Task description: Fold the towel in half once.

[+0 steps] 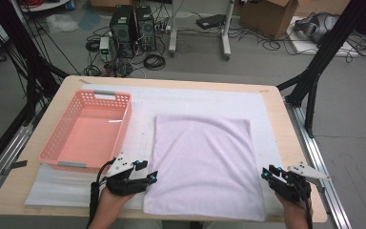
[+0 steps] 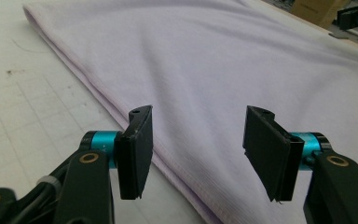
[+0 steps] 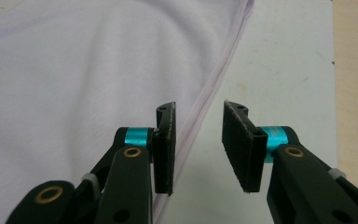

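A pale lilac towel [image 1: 204, 162] lies flat and folded on the white mat, reaching the table's near edge. My left gripper [image 1: 148, 177] hovers at the towel's near left edge, jaws wide open. In the left gripper view the towel [image 2: 223, 70] and its hemmed edge pass between the open jaws of the left gripper [image 2: 196, 149]. My right gripper [image 1: 268, 174] sits at the towel's near right edge, open. In the right gripper view the towel [image 3: 88, 74] lies to the left and its hem runs up between the jaws of the right gripper [image 3: 198, 144], with nothing held.
A pink plastic basket [image 1: 63, 138] stands on the table's left half, beside the towel. The white mat [image 1: 267, 119] covers most of the wooden table [image 1: 286, 143]. Computers, cables and boxes lie on the floor beyond the far edge.
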A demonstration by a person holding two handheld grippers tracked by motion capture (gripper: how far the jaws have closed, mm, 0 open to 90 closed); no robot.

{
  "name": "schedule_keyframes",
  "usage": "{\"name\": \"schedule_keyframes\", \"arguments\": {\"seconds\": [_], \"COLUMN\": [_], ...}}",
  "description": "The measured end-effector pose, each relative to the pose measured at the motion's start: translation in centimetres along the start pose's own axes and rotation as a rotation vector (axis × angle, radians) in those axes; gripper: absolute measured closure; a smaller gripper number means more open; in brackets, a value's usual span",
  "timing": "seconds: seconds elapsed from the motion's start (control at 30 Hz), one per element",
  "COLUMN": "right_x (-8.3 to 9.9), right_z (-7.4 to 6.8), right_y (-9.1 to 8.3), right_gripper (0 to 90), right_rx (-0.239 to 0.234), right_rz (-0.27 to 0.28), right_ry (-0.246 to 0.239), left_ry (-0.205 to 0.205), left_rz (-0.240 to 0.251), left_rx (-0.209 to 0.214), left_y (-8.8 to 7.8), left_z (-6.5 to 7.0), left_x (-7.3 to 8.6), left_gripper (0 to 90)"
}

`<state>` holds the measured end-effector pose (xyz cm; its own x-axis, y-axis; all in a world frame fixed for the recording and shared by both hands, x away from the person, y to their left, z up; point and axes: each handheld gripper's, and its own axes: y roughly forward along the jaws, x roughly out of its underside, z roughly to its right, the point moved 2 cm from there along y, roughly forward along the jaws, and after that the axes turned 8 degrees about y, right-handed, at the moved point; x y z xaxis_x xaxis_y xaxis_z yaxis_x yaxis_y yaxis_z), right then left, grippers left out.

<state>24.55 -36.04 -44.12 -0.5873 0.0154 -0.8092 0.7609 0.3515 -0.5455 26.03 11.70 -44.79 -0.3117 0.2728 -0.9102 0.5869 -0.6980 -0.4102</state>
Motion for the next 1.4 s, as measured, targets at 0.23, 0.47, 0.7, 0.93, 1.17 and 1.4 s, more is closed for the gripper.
{"name": "schedule_keyframes", "arguments": {"seconds": [0.23, 0.47, 0.7, 0.93, 1.17, 1.4], "right_x": [-3.1, -6.1, -7.7, -9.2, -9.7, -10.0], "right_z": [1.5, 2.8, 3.7, 4.1, 4.0, 4.2], "right_y": [4.4, 9.5, 12.1, 15.4, 16.4, 15.2], "right_gripper": [57.9, 56.9, 57.1, 61.0, 87.0, 66.4], "right_rx": [0.01, 0.014, 0.008, 0.062, 0.118, 0.17], "right_rz": [-0.03, -0.083, -0.094, -0.111, -0.101, -0.048], "right_ry": [-0.014, -0.012, -0.002, 0.043, -0.059, 0.009], "left_ry": [-0.019, -0.009, -0.023, -0.025, -0.039, -0.035], "left_rz": [-0.007, -0.011, -0.018, -0.033, -0.05, -0.045], "left_rx": [-0.012, -0.032, -0.037, -0.042, -0.077, -0.084], "left_y": [2.3, 3.7, 3.7, 3.8, 4.2, 4.2], "left_z": [-2.6, -3.7, -3.8, -3.7, -4.1, -4.1], "left_x": [-1.2, -1.3, -1.1, -1.0, -1.1, -1.1], "left_gripper": [43.2, 42.9, 42.8, 42.9, 43.5, 43.3]}}
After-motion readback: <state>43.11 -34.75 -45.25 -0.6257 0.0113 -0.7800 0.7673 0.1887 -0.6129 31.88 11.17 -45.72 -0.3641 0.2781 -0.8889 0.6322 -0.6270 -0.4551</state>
